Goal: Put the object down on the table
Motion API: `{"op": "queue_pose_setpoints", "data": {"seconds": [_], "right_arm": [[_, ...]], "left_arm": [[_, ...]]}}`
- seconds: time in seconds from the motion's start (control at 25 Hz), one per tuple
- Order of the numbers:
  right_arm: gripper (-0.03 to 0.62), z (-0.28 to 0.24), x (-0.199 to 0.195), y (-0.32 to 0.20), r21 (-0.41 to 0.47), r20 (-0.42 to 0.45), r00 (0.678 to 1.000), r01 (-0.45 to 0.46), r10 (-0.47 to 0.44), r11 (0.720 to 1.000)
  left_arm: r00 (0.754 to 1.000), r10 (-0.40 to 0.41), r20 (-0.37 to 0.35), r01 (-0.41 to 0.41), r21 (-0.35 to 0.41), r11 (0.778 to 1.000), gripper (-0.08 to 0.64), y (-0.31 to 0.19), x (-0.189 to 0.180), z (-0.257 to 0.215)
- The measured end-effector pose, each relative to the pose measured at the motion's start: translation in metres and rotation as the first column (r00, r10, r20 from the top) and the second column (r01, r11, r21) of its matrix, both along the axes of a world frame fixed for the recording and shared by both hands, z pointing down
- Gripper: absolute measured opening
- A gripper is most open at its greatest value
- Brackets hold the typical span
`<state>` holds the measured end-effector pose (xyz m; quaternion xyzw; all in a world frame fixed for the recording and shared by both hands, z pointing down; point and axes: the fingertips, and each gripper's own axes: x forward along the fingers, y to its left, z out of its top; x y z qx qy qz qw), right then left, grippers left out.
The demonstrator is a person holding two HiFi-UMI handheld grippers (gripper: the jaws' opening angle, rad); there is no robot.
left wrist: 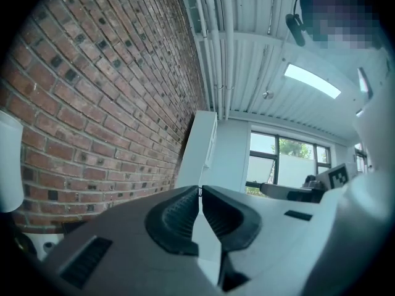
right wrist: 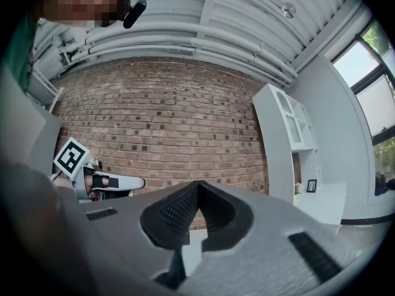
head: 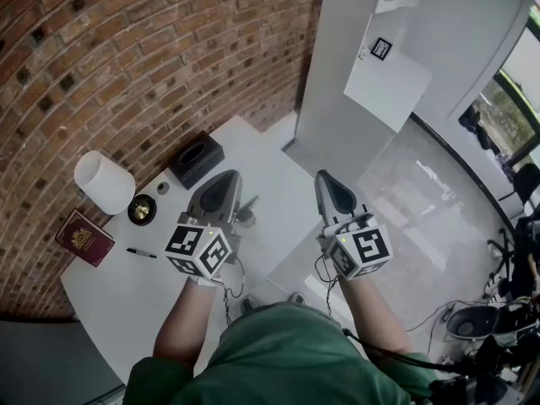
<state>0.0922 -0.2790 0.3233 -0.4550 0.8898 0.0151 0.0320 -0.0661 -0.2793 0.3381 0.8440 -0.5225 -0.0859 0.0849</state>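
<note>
Both grippers are held level above the white table (head: 278,184), side by side. My left gripper (head: 226,178) is shut, its jaw tips touching with nothing between them (left wrist: 200,190). My right gripper (head: 325,178) is also shut and empty (right wrist: 197,184). Neither holds any object. On the table to the left lie a red booklet (head: 84,237), a black pen (head: 141,252), a round black and gold item (head: 142,209) and a small dark item (head: 246,213) just beside the left gripper. The left gripper's marker cube (right wrist: 70,157) shows in the right gripper view.
A white cylinder (head: 104,181) and a black tissue box (head: 195,159) stand near the brick wall (head: 126,49). A white cabinet (head: 354,66) rises behind the table. Cables and equipment (head: 472,323) lie on the floor at the right.
</note>
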Motion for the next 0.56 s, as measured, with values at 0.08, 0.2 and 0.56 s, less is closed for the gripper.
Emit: {"op": "queue_pose_setpoints", "data": {"seconds": [0.08, 0.2, 0.56], "right_arm": [[0.002, 0.0001, -0.0007, -0.0004, -0.001, -0.001, 1.000, -0.001, 0.001, 1.000], [0.002, 0.0014, -0.0004, -0.0009, -0.004, -0.002, 1.000, -0.006, 0.006, 1.000], [0.002, 0.0048, -0.0020, -0.0055, -0.012, -0.012, 1.000, -0.018, 0.018, 1.000]], "left_arm": [[1.000, 0.003, 0.001, -0.003, -0.006, 1.000, 0.018, -0.0009, 0.0003, 0.0027], [1.000, 0.009, 0.002, -0.009, -0.014, 1.000, 0.018, -0.0016, 0.0019, 0.0067], [1.000, 0.008, 0.014, -0.008, -0.017, 1.000, 0.018, -0.0084, -0.0026, 0.0108]]}}
